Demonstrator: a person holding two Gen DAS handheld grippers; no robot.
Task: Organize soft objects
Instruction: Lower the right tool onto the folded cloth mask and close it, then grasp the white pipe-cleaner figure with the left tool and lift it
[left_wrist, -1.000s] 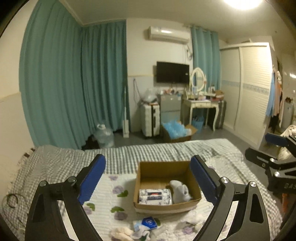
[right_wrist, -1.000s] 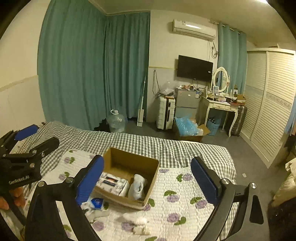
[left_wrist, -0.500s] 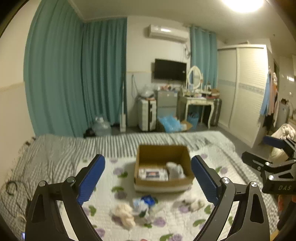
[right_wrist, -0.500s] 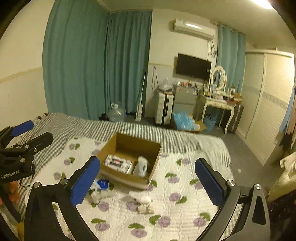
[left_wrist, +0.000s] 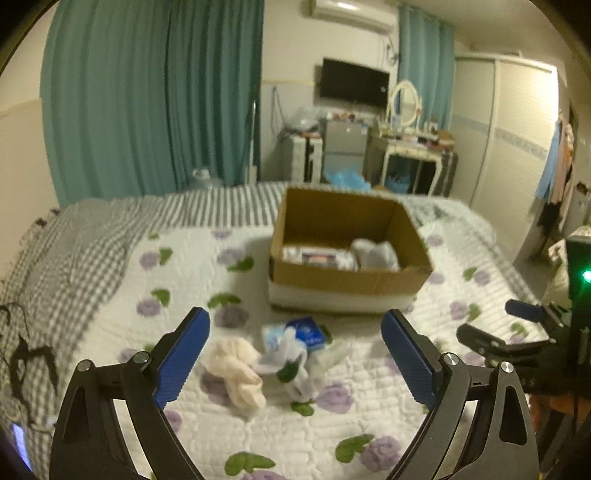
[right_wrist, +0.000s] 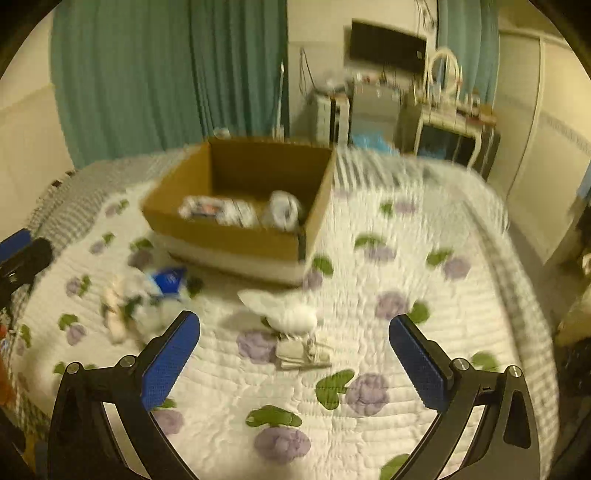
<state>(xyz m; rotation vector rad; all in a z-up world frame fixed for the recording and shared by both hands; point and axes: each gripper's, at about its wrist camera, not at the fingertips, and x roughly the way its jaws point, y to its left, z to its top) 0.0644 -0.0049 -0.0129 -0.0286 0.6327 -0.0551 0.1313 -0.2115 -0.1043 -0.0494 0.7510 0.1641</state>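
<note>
An open cardboard box (left_wrist: 351, 280) (right_wrist: 229, 236) stands on the bed with a flat printed pack (left_wrist: 317, 256) and a white rolled sock (left_wrist: 375, 253) inside. In front of it lie a cream sock (left_wrist: 236, 369), a white-and-blue bundle (left_wrist: 291, 350) and a blue packet (left_wrist: 306, 328). My left gripper (left_wrist: 295, 354) is open and empty, just above these. In the right wrist view a white sock (right_wrist: 288, 310) and a small folded item (right_wrist: 301, 354) lie between my open, empty right gripper (right_wrist: 293, 354) and the box.
The bed has a white quilt with purple flowers (right_wrist: 369, 391) and a grey checked sheet (left_wrist: 55, 254). The right gripper shows at the right edge of the left wrist view (left_wrist: 517, 332). Beyond the bed stand teal curtains (left_wrist: 147, 110), a dressing table (left_wrist: 410, 155) and a wardrobe (left_wrist: 517, 140).
Both grippers have moved down and forward towards the bed. The box and the loose soft items now look larger and nearer. Both grippers stay open.
</note>
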